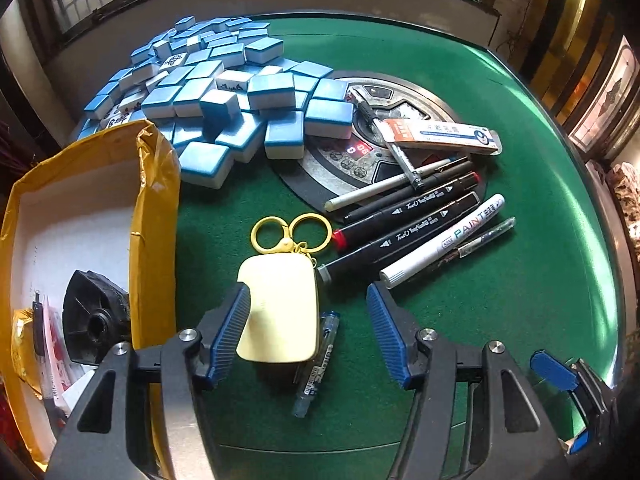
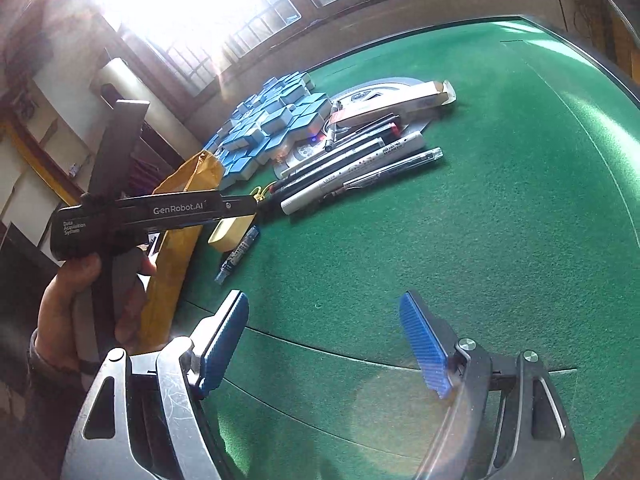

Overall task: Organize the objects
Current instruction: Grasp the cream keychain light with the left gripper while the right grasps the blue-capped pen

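Observation:
My left gripper (image 1: 308, 312) is open, its blue pads on either side of a cream pouch (image 1: 280, 308) with a yellow double-ring clasp (image 1: 290, 232). The left pad overlaps the pouch's left edge. A small blue tube (image 1: 316, 364) lies against the pouch's right side. A yellow-taped box (image 1: 80, 240) stands open at the left with a black part (image 1: 96, 316) inside. Markers and pens (image 1: 416, 220) lie in a row to the right. My right gripper (image 2: 324, 340) is open and empty above bare green felt. The pouch (image 2: 230, 232) and the left gripper body (image 2: 152, 216) show in the right wrist view.
A heap of blue-backed mahjong tiles (image 1: 224, 96) covers the far left of the green table (image 1: 540, 240). A round metal centre panel (image 1: 360, 152) lies under a boxed item (image 1: 440, 136). The table's raised edge (image 1: 600, 208) curves along the right. Windows line the far wall.

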{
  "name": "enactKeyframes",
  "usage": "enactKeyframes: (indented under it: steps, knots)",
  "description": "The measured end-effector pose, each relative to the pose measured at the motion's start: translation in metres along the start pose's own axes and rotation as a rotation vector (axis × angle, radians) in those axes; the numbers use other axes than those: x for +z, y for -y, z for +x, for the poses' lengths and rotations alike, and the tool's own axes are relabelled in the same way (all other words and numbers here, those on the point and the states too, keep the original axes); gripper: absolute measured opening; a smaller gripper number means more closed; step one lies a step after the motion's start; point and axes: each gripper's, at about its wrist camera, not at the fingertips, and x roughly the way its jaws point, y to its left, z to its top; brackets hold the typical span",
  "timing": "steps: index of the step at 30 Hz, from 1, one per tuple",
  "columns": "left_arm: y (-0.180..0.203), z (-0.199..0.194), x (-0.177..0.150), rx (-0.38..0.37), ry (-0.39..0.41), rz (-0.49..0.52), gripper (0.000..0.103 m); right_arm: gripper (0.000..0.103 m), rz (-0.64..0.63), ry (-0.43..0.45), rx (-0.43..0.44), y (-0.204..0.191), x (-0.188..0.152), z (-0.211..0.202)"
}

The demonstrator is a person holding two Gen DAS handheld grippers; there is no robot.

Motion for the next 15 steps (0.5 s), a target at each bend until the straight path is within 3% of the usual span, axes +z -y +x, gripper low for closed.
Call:
enactKeyframes:
  steps: [4, 8, 10, 15]
  knots:
    - [-0.008, 0.013, 0.005, 0.07, -0.026, -0.02, 0.06, 0.074, 0.005, 0.002, 0.005, -0.003, 0.001, 0.0]
    - [-0.004, 0.017, 0.005, 0.094, -0.039, 0.012, 0.059, 0.074, 0.001, 0.005, 0.005, -0.006, 0.001, -0.002]
    - [0.001, 0.017, 0.001, 0.113, -0.038, 0.049, 0.047, 0.074, -0.002, 0.004, 0.006, -0.007, 0.001, -0.003]
    - [0.002, 0.006, -0.015, 0.049, -0.027, 0.064, 0.047, 0.074, 0.006, 0.004, -0.007, -0.005, 0.001, -0.004]
